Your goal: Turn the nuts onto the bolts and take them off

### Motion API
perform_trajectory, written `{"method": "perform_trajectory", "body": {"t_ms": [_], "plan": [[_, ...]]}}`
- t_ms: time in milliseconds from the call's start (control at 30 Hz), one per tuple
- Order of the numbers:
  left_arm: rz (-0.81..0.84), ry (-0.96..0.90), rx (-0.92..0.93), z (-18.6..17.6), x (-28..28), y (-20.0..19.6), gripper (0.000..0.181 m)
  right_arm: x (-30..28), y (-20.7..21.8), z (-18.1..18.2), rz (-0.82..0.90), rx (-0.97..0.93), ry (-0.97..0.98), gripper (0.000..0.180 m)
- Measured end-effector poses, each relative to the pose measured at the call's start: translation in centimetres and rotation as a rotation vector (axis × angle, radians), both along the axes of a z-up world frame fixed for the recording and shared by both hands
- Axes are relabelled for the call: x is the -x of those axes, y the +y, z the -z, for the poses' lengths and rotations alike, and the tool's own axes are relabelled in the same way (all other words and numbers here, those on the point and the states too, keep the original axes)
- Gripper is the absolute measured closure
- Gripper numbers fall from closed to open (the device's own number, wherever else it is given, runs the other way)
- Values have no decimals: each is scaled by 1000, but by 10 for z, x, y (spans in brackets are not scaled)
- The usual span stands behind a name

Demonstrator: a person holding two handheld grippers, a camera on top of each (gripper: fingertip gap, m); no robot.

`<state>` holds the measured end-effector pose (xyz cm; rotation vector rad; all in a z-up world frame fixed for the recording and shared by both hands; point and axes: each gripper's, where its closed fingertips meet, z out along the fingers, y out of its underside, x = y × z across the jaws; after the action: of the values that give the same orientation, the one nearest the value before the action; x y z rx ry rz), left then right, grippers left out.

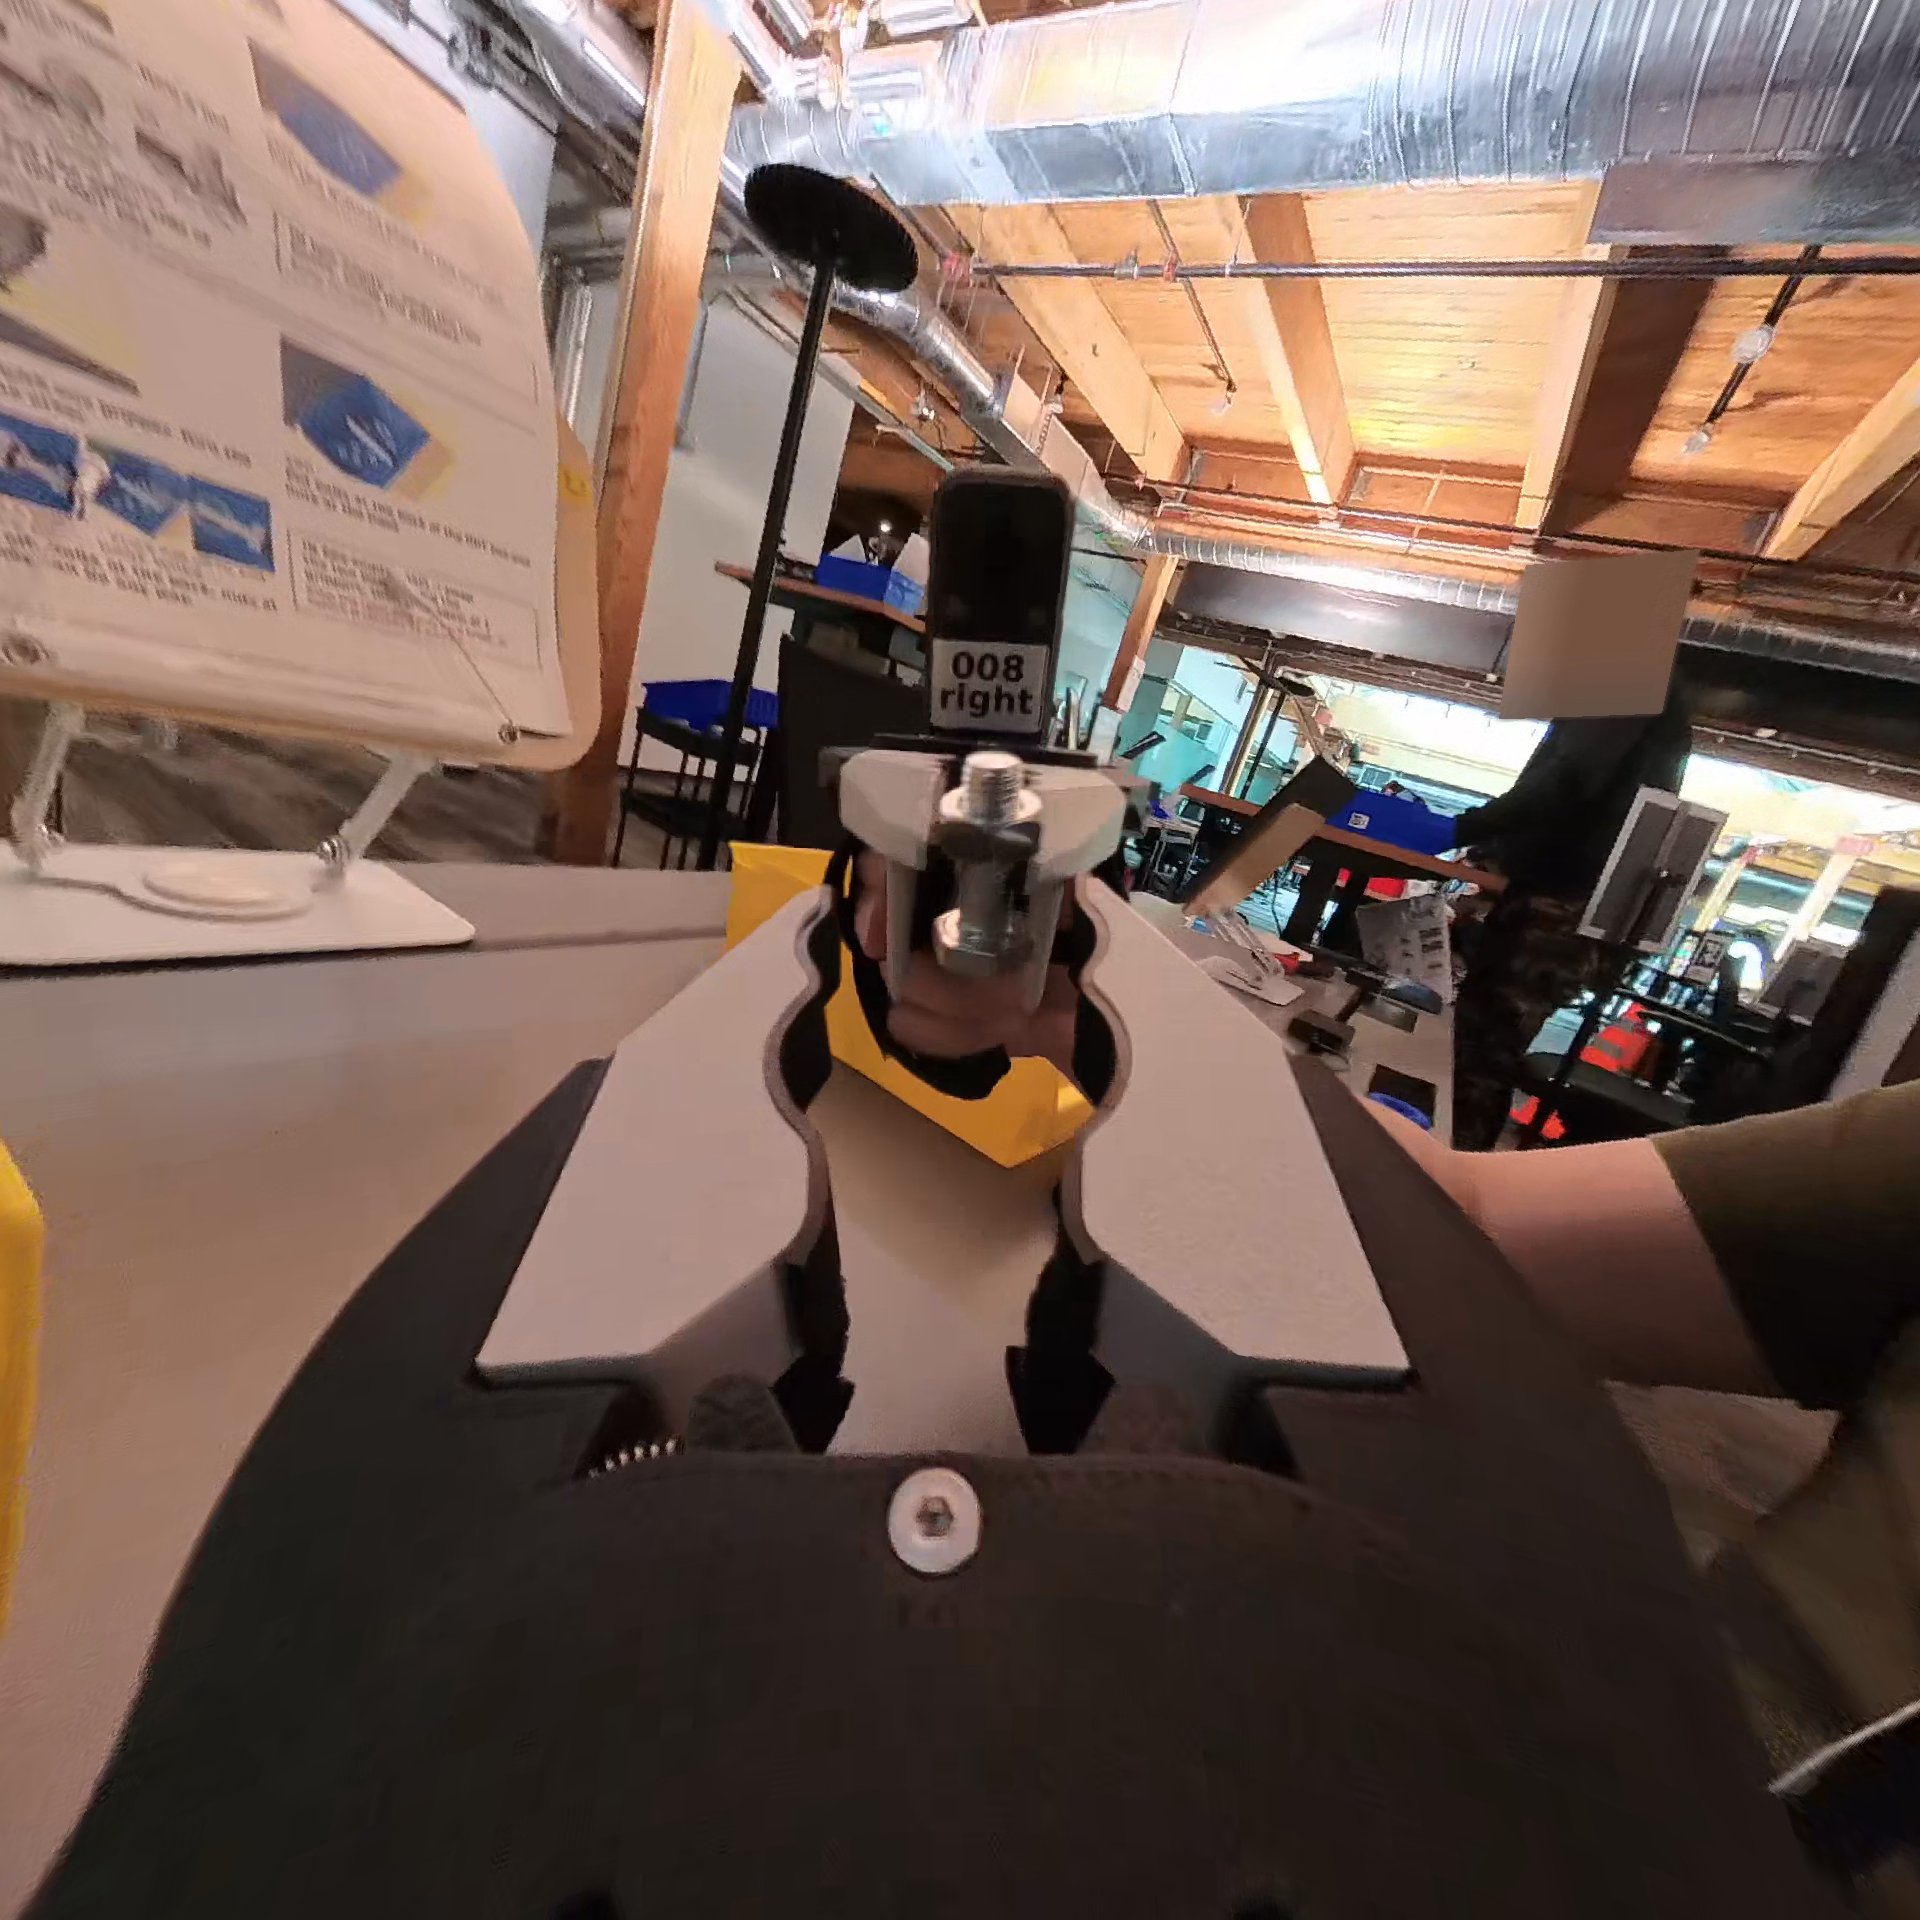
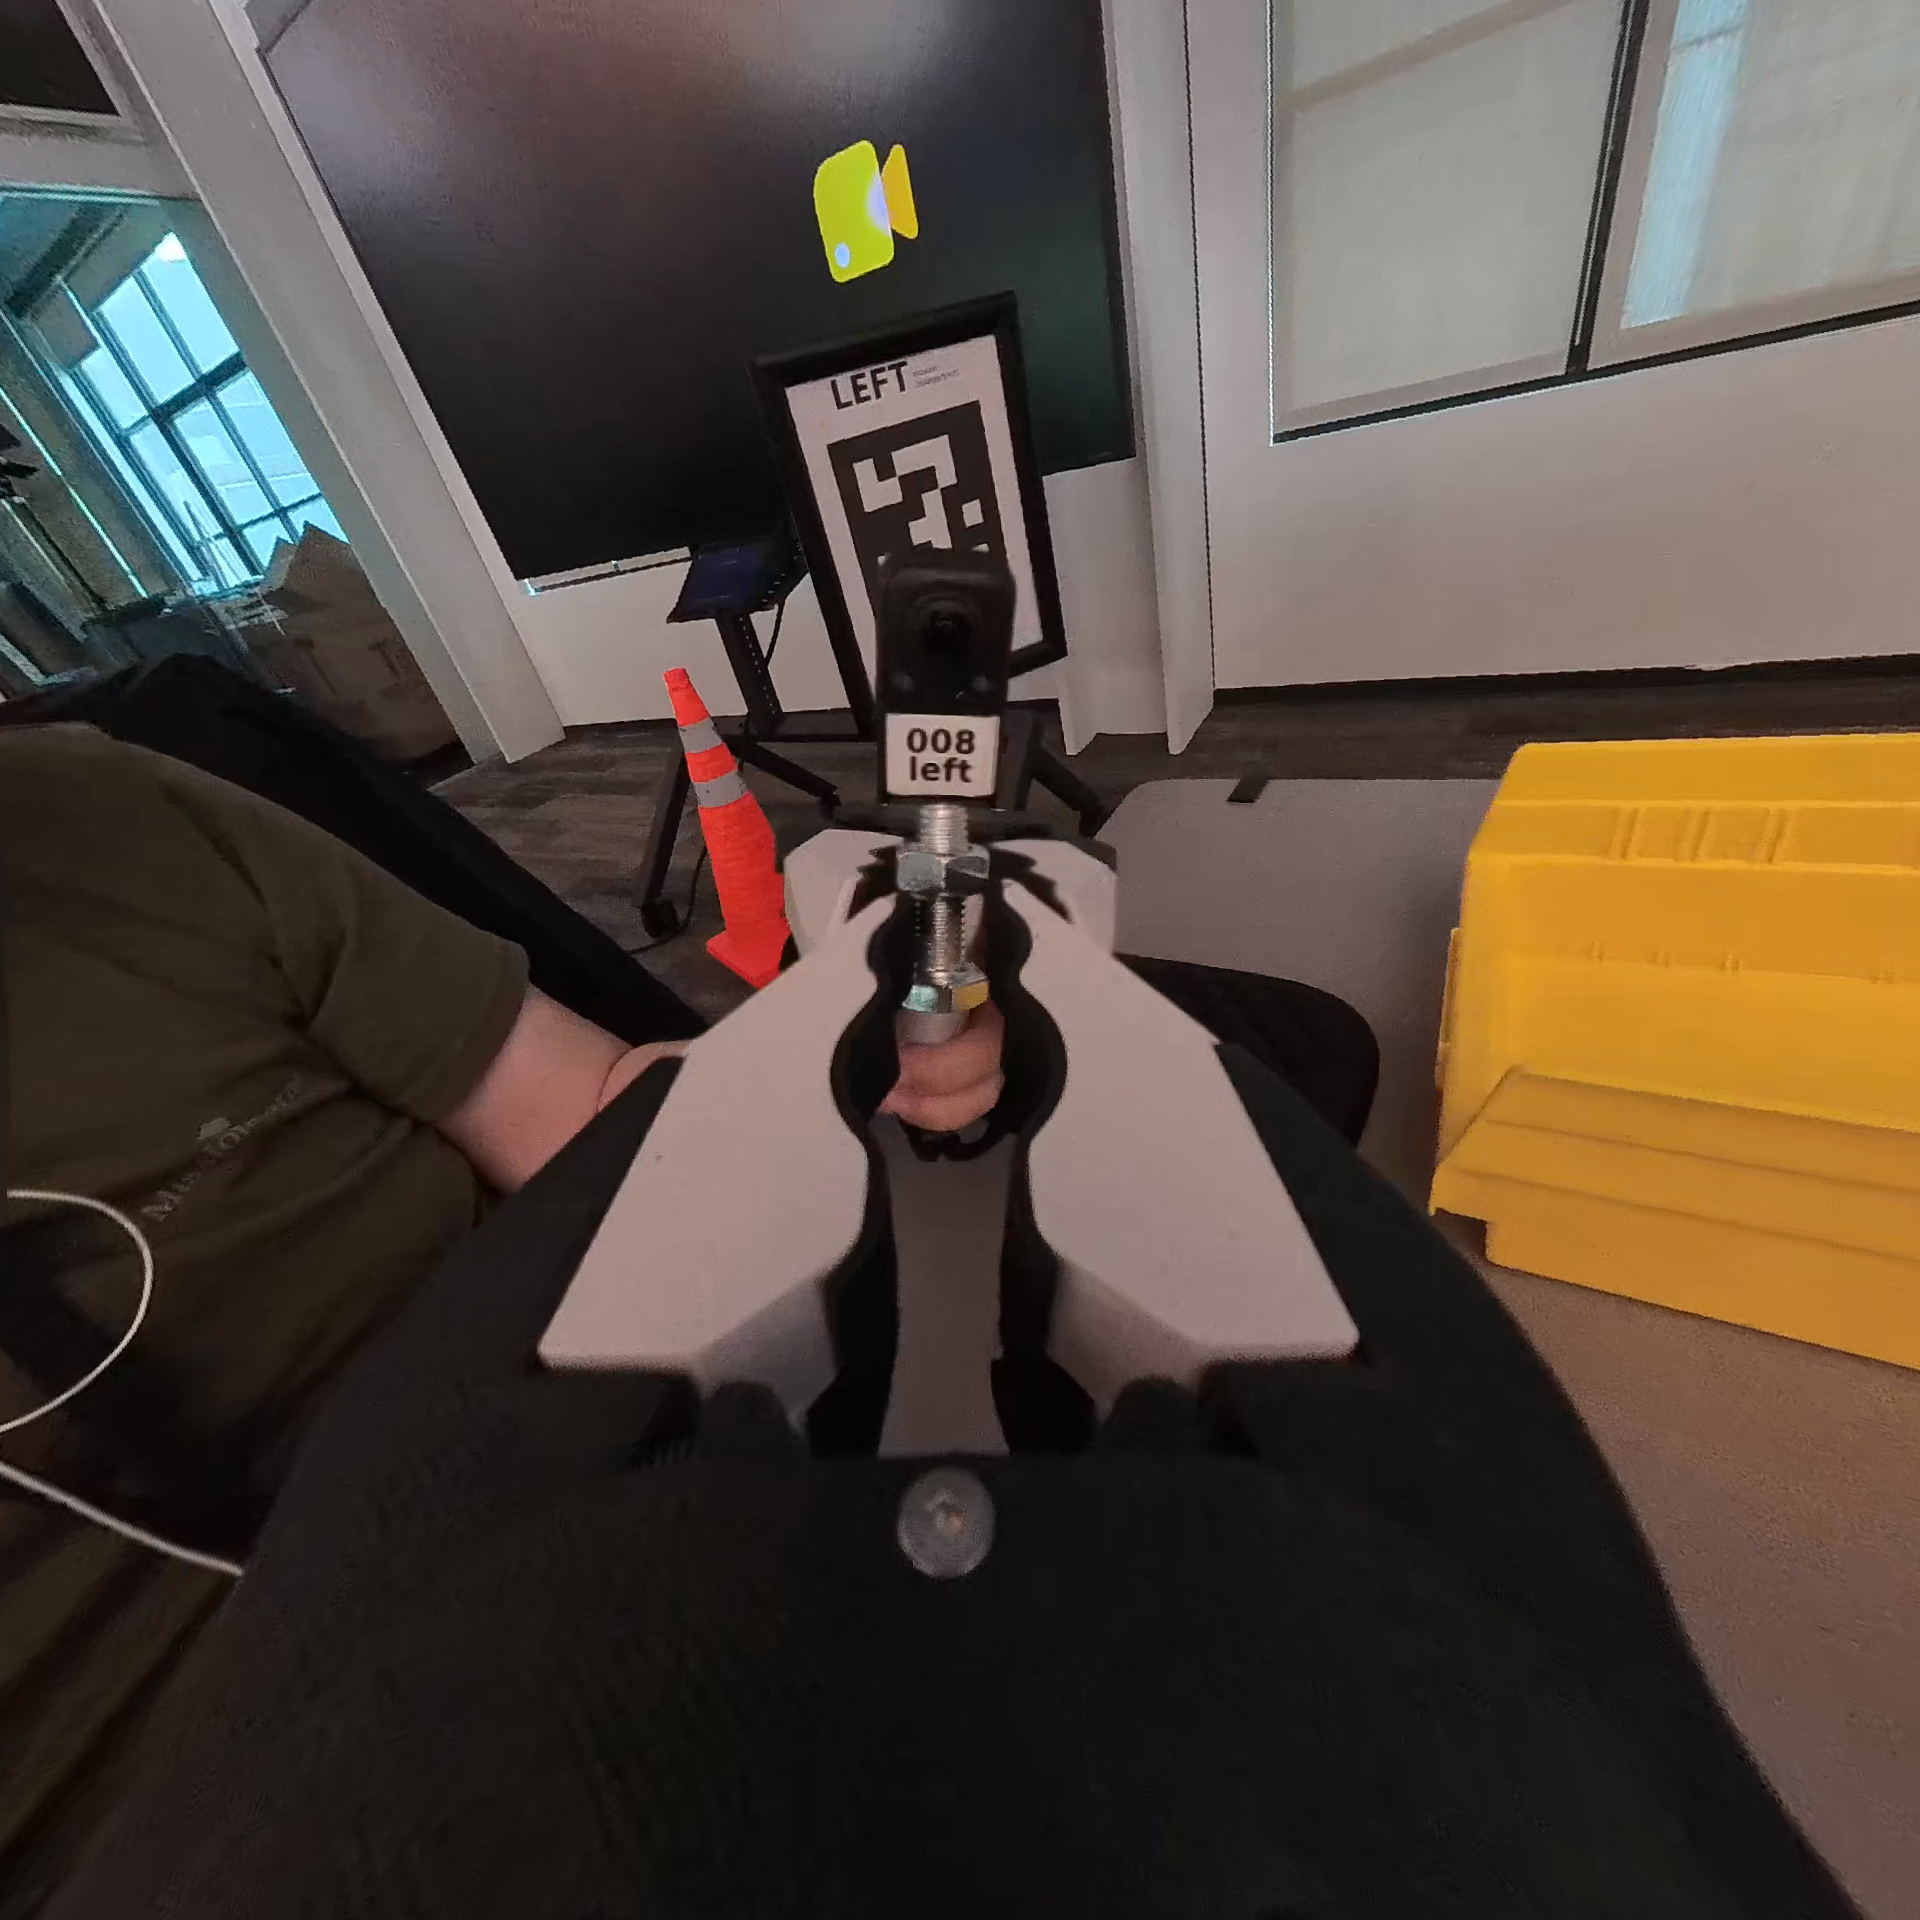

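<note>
A: Nearest first. Left hand-held gripper (image 1: 956, 914)?
B: Jaws partly apart, wider than the other one's. The tips sit either side of the bolt, with a dark gap showing. Holding nothing that I can see.
A: Right hand-held gripper (image 2: 940, 894)?
B: It faces the left one head-on, jaws drawn in narrow and clamped on the bolt (image 1: 982, 894). Can't tell if the pinch lands on the nut or the head.
A: Where's the bolt?
B: Upright in the air above the bench (image 1: 260, 1143), between the two sets of tips. Hex head at the bottom, threaded end up.
A: Nut?
B: The nut (image 1: 977, 831) is on the thread, well above the head, with a short bit of thread poking out on top.
A: Person?
B: A bare forearm (image 1: 1558, 1247) with an olive sleeve is at the right edge of the left wrist view. A hand (image 2: 940, 1091) shows under the bolt in the right wrist view, gripping the left tool's handle.
A: Farther back?
B: A yellow bin (image 2: 1683, 1039) on the bench to the right. A printed sheet on a white stand (image 1: 260, 364) at the bench's far left.
A: Beyond the bench?
B: An orange cone (image 2: 732, 831) on the floor and a black-framed marker board (image 2: 914, 488) behind it.
</note>
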<state>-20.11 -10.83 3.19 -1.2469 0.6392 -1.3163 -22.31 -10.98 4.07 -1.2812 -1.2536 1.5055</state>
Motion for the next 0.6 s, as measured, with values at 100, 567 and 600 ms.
{"method": "perform_trajectory", "body": {"t_ms": [100,567,600], "plan": [[17,6,-56,-4,-3,-7,160,0,0,-3,-9,20,23,168],[28,100,-93,2,-10,-10,164,-11,-1,-7,-42,62,19,154],[42,108,-92,3,-12,-12,164,-11,0,-5,-37,67,4,154]]}}
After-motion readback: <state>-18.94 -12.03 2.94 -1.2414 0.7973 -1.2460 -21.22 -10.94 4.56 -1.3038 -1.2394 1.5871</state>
